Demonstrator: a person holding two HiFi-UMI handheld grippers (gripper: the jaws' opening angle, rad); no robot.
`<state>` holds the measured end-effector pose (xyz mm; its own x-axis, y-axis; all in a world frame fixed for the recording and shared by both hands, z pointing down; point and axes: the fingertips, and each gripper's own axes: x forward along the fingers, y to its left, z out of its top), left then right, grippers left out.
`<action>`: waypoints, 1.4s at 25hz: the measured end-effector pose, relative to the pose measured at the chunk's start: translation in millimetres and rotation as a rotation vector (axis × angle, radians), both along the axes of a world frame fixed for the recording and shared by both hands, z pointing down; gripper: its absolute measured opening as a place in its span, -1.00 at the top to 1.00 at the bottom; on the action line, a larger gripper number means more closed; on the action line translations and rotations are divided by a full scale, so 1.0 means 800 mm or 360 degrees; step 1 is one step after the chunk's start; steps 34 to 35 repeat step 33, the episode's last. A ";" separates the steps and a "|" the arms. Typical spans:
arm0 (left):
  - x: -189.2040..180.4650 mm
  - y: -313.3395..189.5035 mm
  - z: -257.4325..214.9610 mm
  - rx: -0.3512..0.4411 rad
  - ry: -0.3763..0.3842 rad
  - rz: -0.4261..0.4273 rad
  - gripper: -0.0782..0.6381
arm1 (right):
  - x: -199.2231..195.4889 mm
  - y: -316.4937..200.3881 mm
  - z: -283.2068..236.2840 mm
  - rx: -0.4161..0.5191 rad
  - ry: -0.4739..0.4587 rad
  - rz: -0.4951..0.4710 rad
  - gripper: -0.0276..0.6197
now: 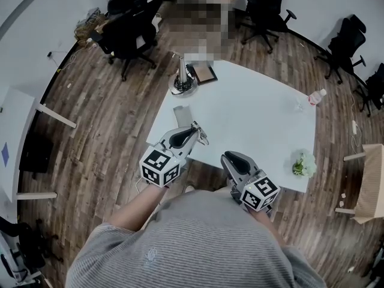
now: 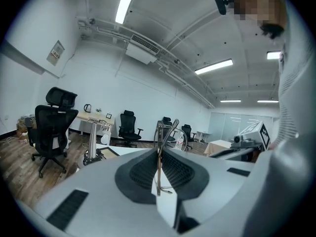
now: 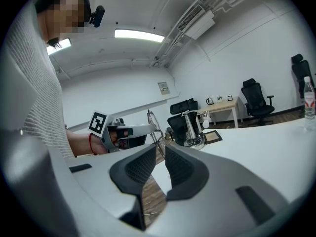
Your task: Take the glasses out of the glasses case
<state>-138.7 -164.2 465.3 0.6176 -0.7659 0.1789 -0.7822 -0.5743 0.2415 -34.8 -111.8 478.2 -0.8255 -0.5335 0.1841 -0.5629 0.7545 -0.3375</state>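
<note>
1. Head view:
   - Left gripper (image 1: 195, 130) held over the near edge of the white table (image 1: 258, 119), pads pinched on thin wire-frame glasses (image 1: 202, 137), which are lifted clear of the tabletop.
   - Grey glasses case (image 1: 182, 114) lies flat on the table just ahead of the left gripper, apart from the glasses.
   - Right gripper (image 1: 228, 157) is near the table's near edge and well apart from the case; nothing seen in it.
   - Farther back: metal stand (image 1: 182, 80), dark frame (image 1: 204, 74) beside it, bottle (image 1: 316, 96) at the far right, small plant (image 1: 303, 164) on the near right corner.
2. Left gripper view:
   - Left gripper (image 2: 159, 153) fingers pressed together on one temple arm of the glasses (image 2: 158, 167). Rest of the frame sticks up beyond the tips, tilted.
   - Stand (image 2: 92, 144) on the table behind, office chair (image 2: 52, 127) on the wood floor at left.
3. Right gripper view:
   - Right gripper (image 3: 160, 151) fingers a narrow gap apart — nothing between them.
   - Left gripper (image 3: 146, 129) seen across at left w/ the glasses (image 3: 153, 128) at its tips.
   - Stand (image 3: 192, 130), frame (image 3: 213, 137) and bottle (image 3: 308, 105) on the table (image 3: 276, 142).
</note>
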 end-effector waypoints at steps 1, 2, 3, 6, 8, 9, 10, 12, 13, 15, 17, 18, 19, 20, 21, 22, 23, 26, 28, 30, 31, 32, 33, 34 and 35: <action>0.002 0.002 -0.001 0.0003 0.0001 0.0007 0.68 | -0.001 0.000 0.001 -0.0003 0.0003 -0.0003 0.73; 0.004 0.004 -0.002 0.0006 0.0003 0.0014 0.68 | -0.001 0.000 0.001 -0.0005 0.0011 -0.0006 0.73; 0.006 0.005 -0.003 0.0008 0.0005 0.0020 0.68 | -0.002 0.001 0.001 -0.0005 0.0023 -0.0010 0.73; 0.007 0.005 -0.006 0.0007 0.0012 0.0029 0.68 | -0.003 0.002 0.003 -0.0004 0.0047 -0.0026 0.79; 0.005 0.004 -0.007 0.0007 0.0012 0.0027 0.68 | -0.005 0.004 0.004 0.0000 0.0062 -0.0035 0.83; 0.004 0.004 -0.007 0.0007 0.0012 0.0025 0.68 | -0.006 0.005 0.004 0.0002 0.0070 -0.0040 0.85; 0.004 0.004 -0.006 0.0008 0.0011 0.0023 0.68 | -0.006 0.005 0.004 0.0003 0.0077 -0.0043 0.85; 0.003 0.003 -0.005 0.0007 0.0008 0.0019 0.68 | -0.006 0.005 0.004 0.0001 0.0082 -0.0043 0.86; 0.003 0.002 -0.005 0.0007 0.0006 0.0017 0.68 | -0.005 0.005 0.005 -0.0001 0.0080 -0.0042 0.86; 0.001 0.002 -0.004 0.0005 0.0005 0.0013 0.68 | -0.004 0.005 0.005 -0.0002 0.0080 -0.0038 0.86; 0.000 0.001 -0.005 0.0006 0.0004 0.0009 0.68 | -0.004 0.004 0.005 -0.0004 0.0079 -0.0038 0.86; 0.000 0.001 -0.006 0.0007 0.0005 0.0009 0.68 | -0.004 0.004 0.005 -0.0005 0.0077 -0.0041 0.86; 0.000 0.002 -0.008 0.0008 0.0007 0.0010 0.68 | -0.004 0.004 0.004 -0.0006 0.0075 -0.0043 0.86; 0.001 0.002 -0.009 0.0010 0.0010 0.0012 0.68 | -0.005 0.004 0.004 -0.0006 0.0075 -0.0044 0.86; 0.002 0.003 -0.011 0.0012 0.0012 0.0016 0.68 | -0.005 0.004 0.004 -0.0006 0.0075 -0.0045 0.86; 0.004 0.004 -0.012 0.0014 0.0014 0.0019 0.68 | -0.005 0.004 0.005 -0.0005 0.0075 -0.0044 0.86; 0.006 0.005 -0.013 0.0016 0.0018 0.0023 0.68 | -0.005 0.004 0.005 -0.0005 0.0075 -0.0044 0.86; 0.011 0.010 -0.015 0.0015 0.0033 0.0032 0.68 | -0.004 0.005 0.005 -0.0002 0.0078 -0.0043 0.86; 0.013 0.014 -0.014 0.0013 0.0036 0.0038 0.68 | -0.004 0.007 0.005 0.0001 0.0081 -0.0043 0.86; 0.014 0.016 -0.012 0.0011 0.0036 0.0043 0.68 | -0.005 0.008 0.005 0.0004 0.0084 -0.0041 0.86; 0.013 0.017 -0.012 0.0010 0.0036 0.0044 0.68 | -0.006 0.009 0.005 0.0005 0.0085 -0.0040 0.86; 0.012 0.017 -0.012 0.0009 0.0037 0.0045 0.68 | -0.007 0.009 0.004 0.0006 0.0086 -0.0039 0.87; 0.011 0.017 -0.012 0.0009 0.0037 0.0046 0.68 | -0.008 0.010 0.004 0.0007 0.0086 -0.0039 0.87; 0.011 0.017 -0.012 0.0009 0.0037 0.0046 0.68 | -0.008 0.010 0.004 0.0007 0.0086 -0.0039 0.87; 0.011 0.017 -0.012 0.0009 0.0037 0.0046 0.68 | -0.008 0.010 0.004 0.0007 0.0086 -0.0039 0.87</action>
